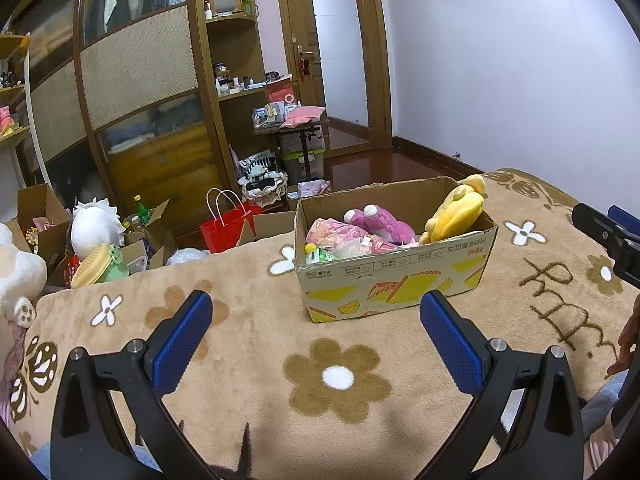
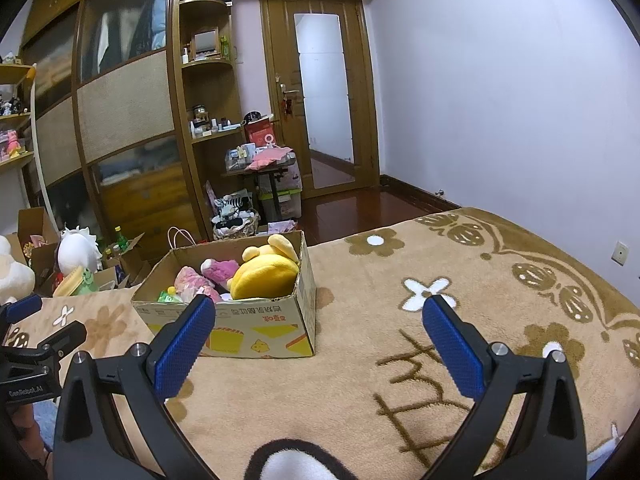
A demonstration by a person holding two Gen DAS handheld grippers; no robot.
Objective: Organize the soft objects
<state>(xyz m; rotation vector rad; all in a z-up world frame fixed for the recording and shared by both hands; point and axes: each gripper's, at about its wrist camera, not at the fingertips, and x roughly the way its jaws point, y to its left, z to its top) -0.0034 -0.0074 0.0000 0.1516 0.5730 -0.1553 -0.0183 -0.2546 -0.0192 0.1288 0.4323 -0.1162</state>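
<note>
Two tools nearest, both spread wide and gripping nothing: left tool (image 1: 316, 316) and right tool (image 2: 318, 322), blue pads (image 1: 182, 340) apart over the beige flowered blanket (image 1: 256, 344) of the bed. Farther on, resting upon that blanket, an open cardboard box (image 1: 394, 280), just ahead of the left tool and ahead-left of the right one. Inside the box, soft toys: yellow plush (image 2: 266, 276) against the right end, leaning over the rim; pink plush (image 1: 382, 222) in the middle; pink crinkled bag (image 1: 338, 236) and something green at the left end. Beyond the bed edge, on the floor, red paper bag (image 1: 224, 226), white plush (image 1: 94, 226), more cartons. Farthest, wooden wardrobe (image 1: 136, 80) and door (image 1: 340, 52).
</note>
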